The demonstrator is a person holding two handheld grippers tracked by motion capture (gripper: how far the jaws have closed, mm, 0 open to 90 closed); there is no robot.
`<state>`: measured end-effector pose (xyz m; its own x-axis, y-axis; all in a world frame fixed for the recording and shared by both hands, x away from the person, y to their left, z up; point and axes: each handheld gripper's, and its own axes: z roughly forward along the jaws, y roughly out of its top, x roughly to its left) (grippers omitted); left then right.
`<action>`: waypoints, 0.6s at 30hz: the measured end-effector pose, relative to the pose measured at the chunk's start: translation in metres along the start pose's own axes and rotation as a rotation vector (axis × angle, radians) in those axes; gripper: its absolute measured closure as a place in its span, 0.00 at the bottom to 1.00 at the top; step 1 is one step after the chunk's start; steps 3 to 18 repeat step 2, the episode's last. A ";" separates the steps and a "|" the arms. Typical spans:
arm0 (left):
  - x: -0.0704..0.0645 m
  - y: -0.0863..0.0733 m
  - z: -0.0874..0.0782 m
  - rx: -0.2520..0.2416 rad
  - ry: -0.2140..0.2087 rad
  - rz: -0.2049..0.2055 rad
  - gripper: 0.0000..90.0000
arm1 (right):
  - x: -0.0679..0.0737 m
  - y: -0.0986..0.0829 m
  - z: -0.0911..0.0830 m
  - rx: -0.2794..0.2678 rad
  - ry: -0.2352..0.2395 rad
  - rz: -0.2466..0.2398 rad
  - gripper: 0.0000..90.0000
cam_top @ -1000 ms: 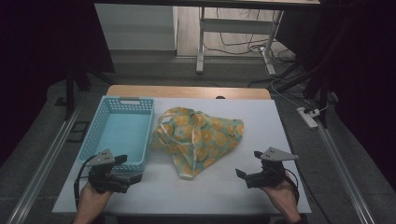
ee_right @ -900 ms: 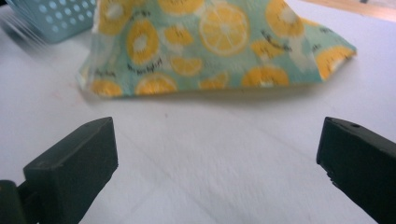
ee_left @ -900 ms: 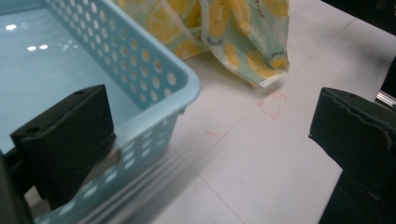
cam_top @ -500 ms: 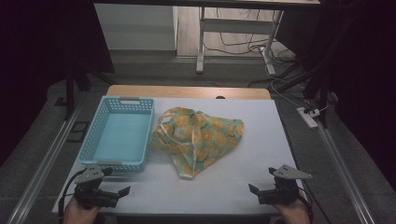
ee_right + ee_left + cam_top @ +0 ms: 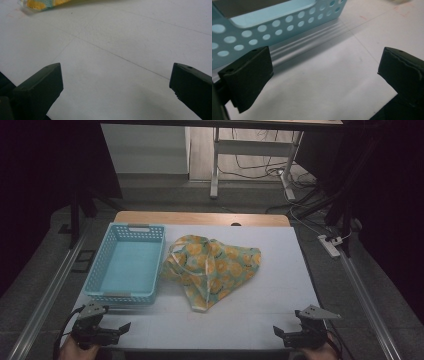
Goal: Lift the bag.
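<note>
A crumpled cloth (image 5: 212,268) with an orange and green print lies in the middle of the white table (image 5: 280,270); its near edge shows as the cloth (image 5: 42,3) at the top of the right gripper view. Left of it stands an empty light-blue perforated basket (image 5: 127,262), whose near wall is the basket (image 5: 274,22) just ahead of the left jaws. My left gripper (image 5: 117,329) sits at the table's near left corner, open and holding nothing. My right gripper (image 5: 280,332) rests at the near right edge, also open and holding nothing. Both gripper views show jaws wide apart over bare table.
The table's wooden far edge (image 5: 200,217) borders a dark floor with a desk frame (image 5: 216,165), cables and a power strip (image 5: 330,246). Metal rails (image 5: 47,290) run along both sides of the table. White surface lies between the cloth and both grippers.
Both grippers have drawn back toward the person, from beside the basket and cloth to the table's near edge. Cloth and basket have not moved.
</note>
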<state>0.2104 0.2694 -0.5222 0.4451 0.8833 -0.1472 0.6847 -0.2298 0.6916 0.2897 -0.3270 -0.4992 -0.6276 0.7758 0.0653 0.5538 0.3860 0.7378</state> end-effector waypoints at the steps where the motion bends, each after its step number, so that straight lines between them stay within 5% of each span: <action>1: 0.000 0.000 0.000 0.003 -0.002 0.001 0.00 | 0.000 0.000 0.000 0.005 0.001 0.002 0.00; 18: 0.000 0.001 0.001 0.005 -0.003 0.001 0.00 | 0.000 0.000 0.001 0.007 0.002 -0.003 0.00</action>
